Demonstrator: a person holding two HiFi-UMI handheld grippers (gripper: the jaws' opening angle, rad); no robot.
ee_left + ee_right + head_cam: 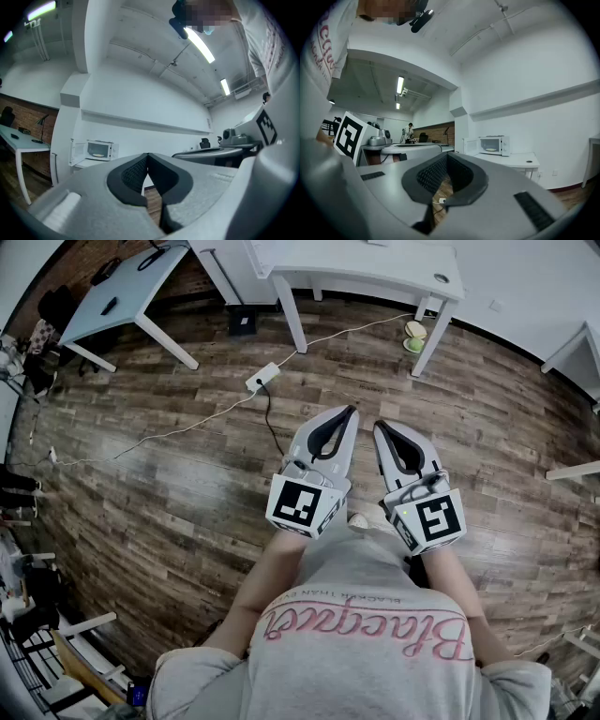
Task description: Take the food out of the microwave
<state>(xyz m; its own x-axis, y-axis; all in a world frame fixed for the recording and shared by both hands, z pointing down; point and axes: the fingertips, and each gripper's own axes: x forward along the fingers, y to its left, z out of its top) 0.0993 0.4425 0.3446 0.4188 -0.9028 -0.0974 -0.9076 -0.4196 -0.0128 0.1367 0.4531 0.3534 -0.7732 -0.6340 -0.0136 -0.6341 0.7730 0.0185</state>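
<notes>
- Left gripper [147, 157]: the jaws are closed, tips meeting, with nothing between them.
- Right gripper [447, 156]: the jaws are likewise together and empty.
- Head view: the two grippers are held side by side just in front of the person's torso. They sit above the wood floor [159, 474] with their tips pointing away, and each carries one marker cube [302, 505].
- Power strip [262, 378]: one unit lies on the floor beyond the grippers.
- Microwave [494, 145]: one unit stands on a white table [513, 161], well apart from both grippers. Its door [469, 146] is swung open to the left, and the cavity faces the room.
- Food [491, 150]: one flat, pale item lies level inside the cavity, its long axis running side to side.
- Both gripper views show the microwave and food; the head view shows neither.
- Only the right gripper view shows a distant person [409, 131].
</notes>
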